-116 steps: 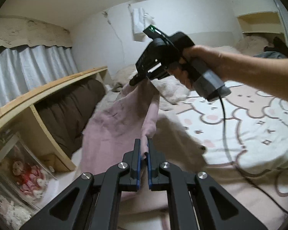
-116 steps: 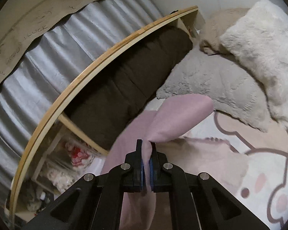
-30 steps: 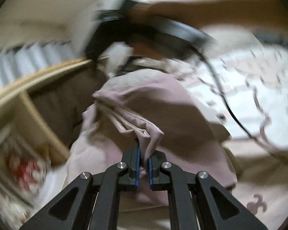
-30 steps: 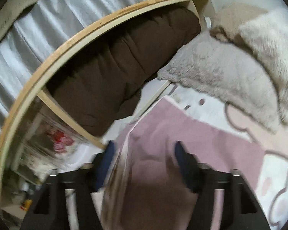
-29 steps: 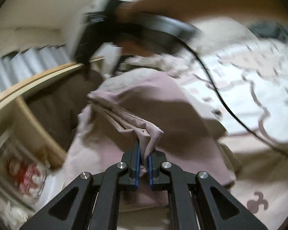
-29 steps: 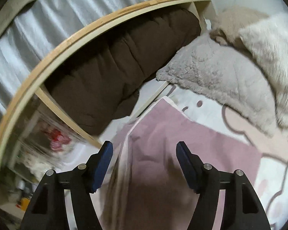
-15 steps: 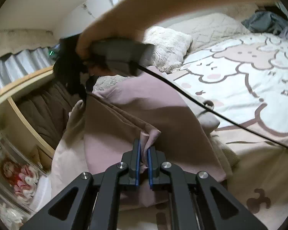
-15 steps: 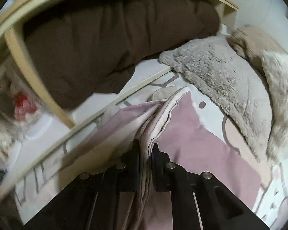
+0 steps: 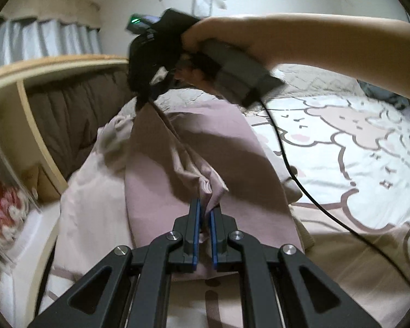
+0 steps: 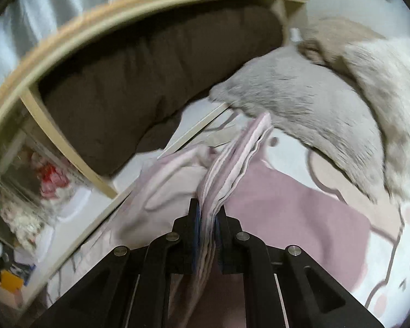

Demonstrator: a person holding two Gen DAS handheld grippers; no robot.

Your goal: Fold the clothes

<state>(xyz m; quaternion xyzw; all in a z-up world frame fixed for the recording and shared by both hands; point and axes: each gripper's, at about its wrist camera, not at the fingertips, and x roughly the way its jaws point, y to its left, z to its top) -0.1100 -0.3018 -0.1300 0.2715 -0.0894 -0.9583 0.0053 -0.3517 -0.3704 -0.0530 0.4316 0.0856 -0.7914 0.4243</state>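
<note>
We had the pink garment (image 9: 205,147) spread over the bed (image 9: 355,147), its far side near the wooden shelf (image 9: 41,68) and just in front of the grey furry pillow (image 10: 300,101). Our left gripper (image 9: 204,213) had its jaws pinched nearly together on a bunched corner of the garment at the end furthest from the pillow. Our right gripper (image 10: 207,213), borne by the right hand (image 9: 232,41), had its jaws clamped narrowly on a stack of layered edges at the end beside the pillow. In the left wrist view the cloth ran taut from one grip to the other, lifted off the layers lying on the bed.

We judged the step in hand to be carrying this held edge across to make the next fold. To do it well, we needed to keep both grips at an even height, hold the edge straight and lightly stretched, and lay it parallel to the edge resting on the bed. The stacked layers in the right jaws looked thick, so slipping was a risk. The black cable (image 9: 300,180) trailing over the bed could also snag.
</note>
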